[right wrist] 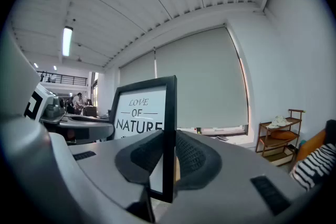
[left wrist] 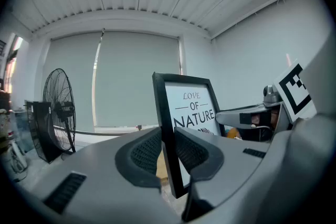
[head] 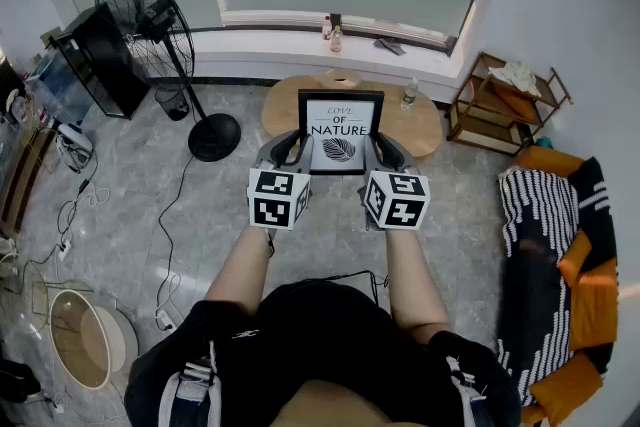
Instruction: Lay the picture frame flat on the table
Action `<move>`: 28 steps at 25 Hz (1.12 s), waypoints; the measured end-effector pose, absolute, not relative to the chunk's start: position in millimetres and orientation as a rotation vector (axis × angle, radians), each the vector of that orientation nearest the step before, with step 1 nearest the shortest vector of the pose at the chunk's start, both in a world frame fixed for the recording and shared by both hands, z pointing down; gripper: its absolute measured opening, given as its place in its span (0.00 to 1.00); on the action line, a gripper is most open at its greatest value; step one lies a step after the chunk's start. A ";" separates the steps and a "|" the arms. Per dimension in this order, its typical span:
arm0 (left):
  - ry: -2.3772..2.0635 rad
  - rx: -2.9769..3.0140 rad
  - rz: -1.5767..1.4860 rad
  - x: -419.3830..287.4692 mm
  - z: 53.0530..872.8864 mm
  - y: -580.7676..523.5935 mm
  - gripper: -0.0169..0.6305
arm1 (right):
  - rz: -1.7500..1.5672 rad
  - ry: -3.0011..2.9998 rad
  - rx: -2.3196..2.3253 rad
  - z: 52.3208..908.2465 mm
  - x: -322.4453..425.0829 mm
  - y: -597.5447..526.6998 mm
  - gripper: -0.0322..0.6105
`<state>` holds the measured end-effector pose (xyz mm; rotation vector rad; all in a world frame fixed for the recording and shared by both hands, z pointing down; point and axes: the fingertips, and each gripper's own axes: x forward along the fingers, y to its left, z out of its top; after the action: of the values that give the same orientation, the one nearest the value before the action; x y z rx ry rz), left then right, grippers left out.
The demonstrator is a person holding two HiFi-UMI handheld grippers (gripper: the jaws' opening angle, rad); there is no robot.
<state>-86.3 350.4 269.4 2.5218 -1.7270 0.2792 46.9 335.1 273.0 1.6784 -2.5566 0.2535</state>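
A black picture frame [head: 340, 130] with a white print reading "LOVE OF NATURE" is held up, facing me, over the round wooden table [head: 428, 130]. My left gripper [head: 288, 152] is shut on its left edge and my right gripper [head: 388, 153] on its right edge. In the left gripper view the frame [left wrist: 190, 113] stands upright between the ribbed pads of that gripper [left wrist: 168, 152], which press on its edge. The right gripper view shows the frame [right wrist: 143, 107] clamped likewise in that gripper [right wrist: 168, 157]. Whether its bottom edge touches the table is hidden.
A clear bottle [head: 408, 95] stands on the table's right side. A standing fan [head: 150, 25] is to the left, and a wooden shelf [head: 505, 100] and an orange sofa with a striped blanket [head: 565, 245] to the right. A windowsill [head: 300, 40] runs behind the table.
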 end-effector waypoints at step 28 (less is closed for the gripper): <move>-1.624 2.567 0.277 -151.9 295.7 296.8 0.17 | 0.315 -2.504 1.739 298.0 -18.0 289.8 0.19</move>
<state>-151.9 296.8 295.7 2.5674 -1.6242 0.2767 -18.0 289.8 298.0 1.7389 -2.5044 0.3152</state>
